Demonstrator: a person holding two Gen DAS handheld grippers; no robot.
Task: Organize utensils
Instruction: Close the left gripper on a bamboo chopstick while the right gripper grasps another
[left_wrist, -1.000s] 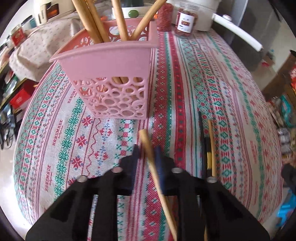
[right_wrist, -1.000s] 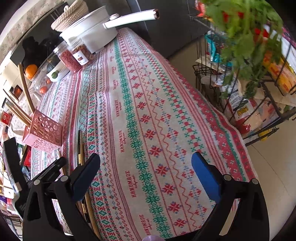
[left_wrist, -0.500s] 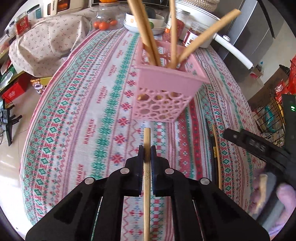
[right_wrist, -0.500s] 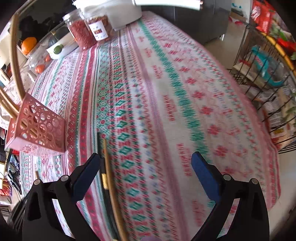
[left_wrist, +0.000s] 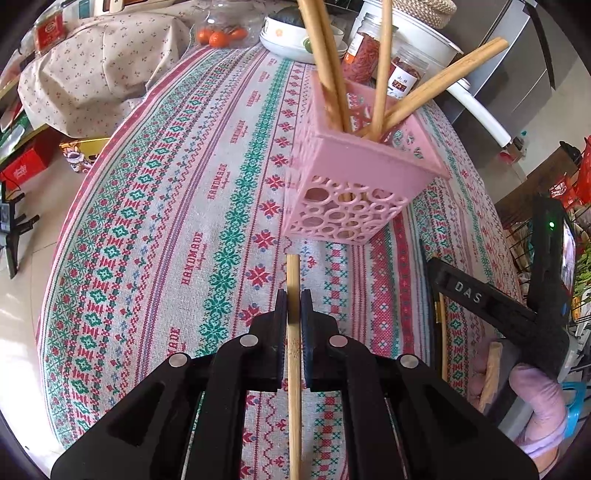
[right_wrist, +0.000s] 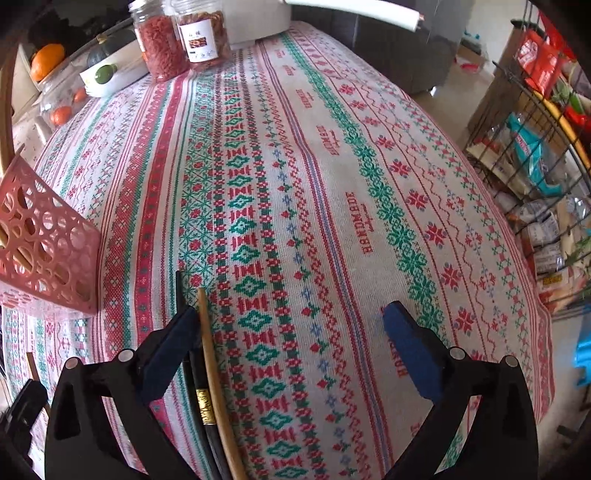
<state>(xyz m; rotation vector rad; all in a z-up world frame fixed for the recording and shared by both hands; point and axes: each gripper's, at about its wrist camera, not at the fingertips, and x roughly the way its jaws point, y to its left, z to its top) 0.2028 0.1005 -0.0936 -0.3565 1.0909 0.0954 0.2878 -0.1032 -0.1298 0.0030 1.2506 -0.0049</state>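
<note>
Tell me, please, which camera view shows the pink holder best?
The left wrist view: the pink holder stands whole, with wooden chopsticks inside. The right wrist view catches only one perforated corner at its left edge.

Bare tablecloth (right_wrist: 332, 206) lies open across the middle and right of the table; the pink basket (left_wrist: 354, 173) with upright wooden sticks (left_wrist: 380, 66) blocks the left; jars (right_wrist: 177, 33), a bowl (right_wrist: 110, 74) and a white pot (left_wrist: 417, 33) crowd the far end.
</note>
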